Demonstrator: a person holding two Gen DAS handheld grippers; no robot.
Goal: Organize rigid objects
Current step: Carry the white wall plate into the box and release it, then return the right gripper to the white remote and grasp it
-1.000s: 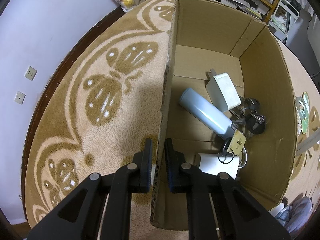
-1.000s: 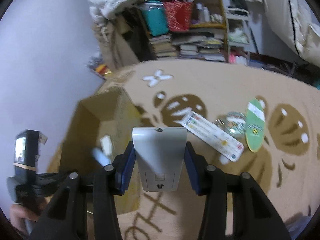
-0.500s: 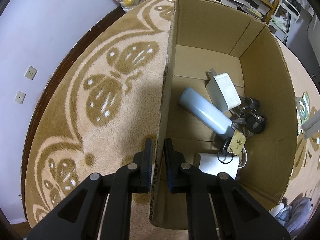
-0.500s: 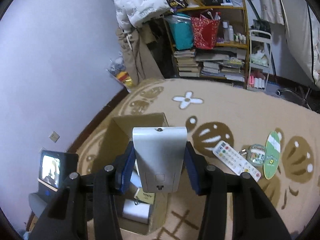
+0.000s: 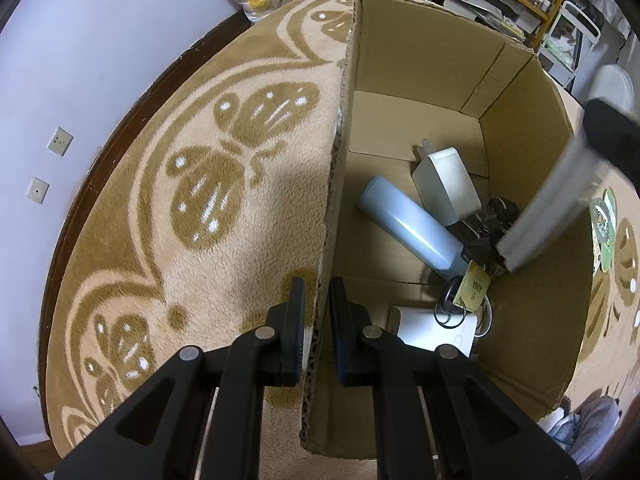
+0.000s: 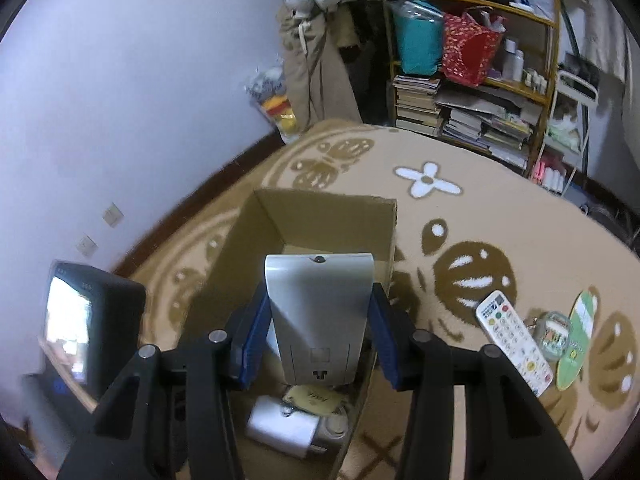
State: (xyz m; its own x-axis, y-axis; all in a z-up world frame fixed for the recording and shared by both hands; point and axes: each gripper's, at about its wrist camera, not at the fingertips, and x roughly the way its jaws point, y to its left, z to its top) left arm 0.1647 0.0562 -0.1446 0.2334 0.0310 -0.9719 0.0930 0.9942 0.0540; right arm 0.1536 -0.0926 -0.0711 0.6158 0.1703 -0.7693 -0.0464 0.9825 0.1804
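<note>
Step in hand: loading the cardboard box [image 5: 516,128]. Left gripper [image 5: 316,312] is clamped tight on the box's side wall, steadying it. Right gripper [image 6: 316,344], part open, pinches a grey remote [image 6: 320,312] above the box opening. Next move calls for lowering it clear of the bottle [image 5: 412,228] and keys [image 5: 492,220], then releasing.

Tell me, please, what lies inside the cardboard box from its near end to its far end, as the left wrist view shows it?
White box → tagged key ring → blue bottle → white charger → bare box floor.
</note>
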